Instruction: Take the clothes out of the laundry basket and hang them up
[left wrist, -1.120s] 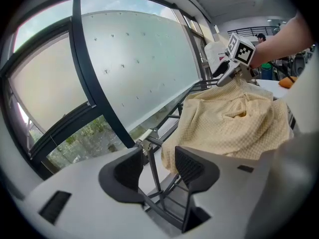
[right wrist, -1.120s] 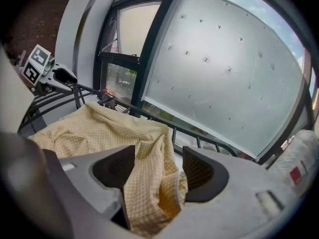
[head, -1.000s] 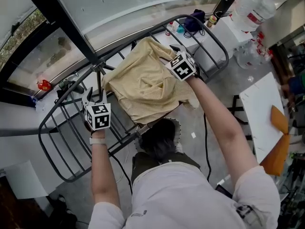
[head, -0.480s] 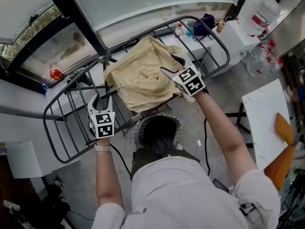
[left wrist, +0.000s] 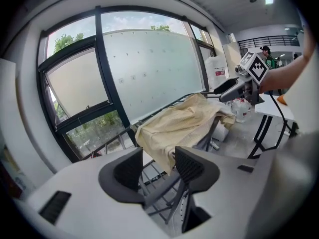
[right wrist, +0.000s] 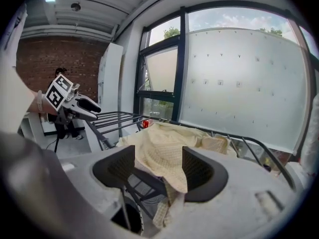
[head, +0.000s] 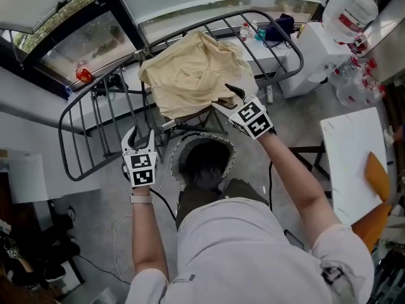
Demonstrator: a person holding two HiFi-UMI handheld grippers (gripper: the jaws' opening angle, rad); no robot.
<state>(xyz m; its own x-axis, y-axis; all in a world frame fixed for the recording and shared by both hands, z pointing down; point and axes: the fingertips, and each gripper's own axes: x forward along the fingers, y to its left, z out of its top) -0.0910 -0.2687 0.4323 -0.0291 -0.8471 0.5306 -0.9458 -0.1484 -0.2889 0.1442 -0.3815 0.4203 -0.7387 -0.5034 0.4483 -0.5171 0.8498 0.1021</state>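
Yellow cloth on the drying rack, both my tongs spread.
The cloth lies draped over the rack's bars. My right tongs are spread wide just beside its near edge, pinching nothing. My left tongs are spread and empty, near the laundry basket below.
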